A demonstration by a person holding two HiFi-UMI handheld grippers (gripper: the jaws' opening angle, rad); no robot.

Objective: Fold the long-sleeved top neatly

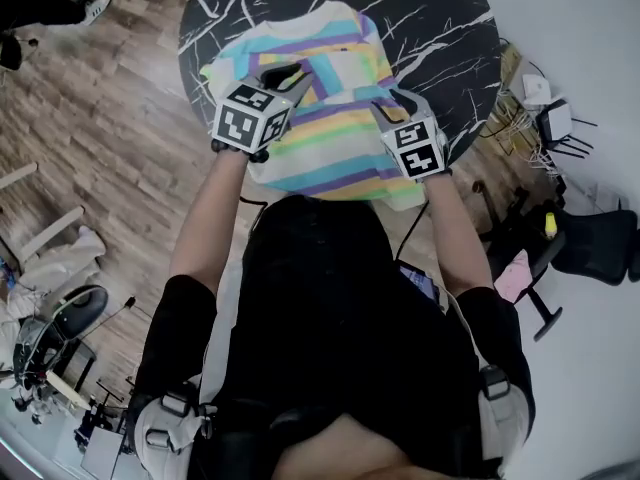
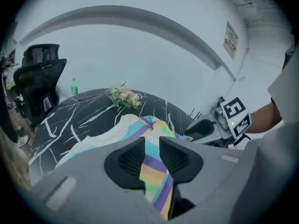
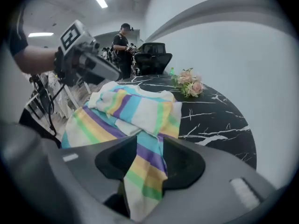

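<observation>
A pastel-striped long-sleeved top [image 1: 335, 153] lies partly folded on the round black marble table [image 1: 440, 28], its near hem hanging over the edge toward me. My left gripper [image 1: 290, 76] hovers over the top's left part; in the left gripper view its jaws [image 2: 152, 141] are shut on a striped fold of the top [image 2: 140, 125]. At the right side of the garment, my right gripper [image 1: 395, 103] has a band of the striped cloth [image 3: 145, 167] pinched between its jaws [image 3: 149, 141] and running out to the rest of the top [image 3: 135, 108].
A small bunch of flowers [image 2: 124, 96] lies at the table's far edge, with a green bottle [image 2: 74, 87] beside it. Black office chairs [image 1: 590, 243] stand right of the table. A person [image 3: 124, 45] stands in the background. Wood floor lies to the left.
</observation>
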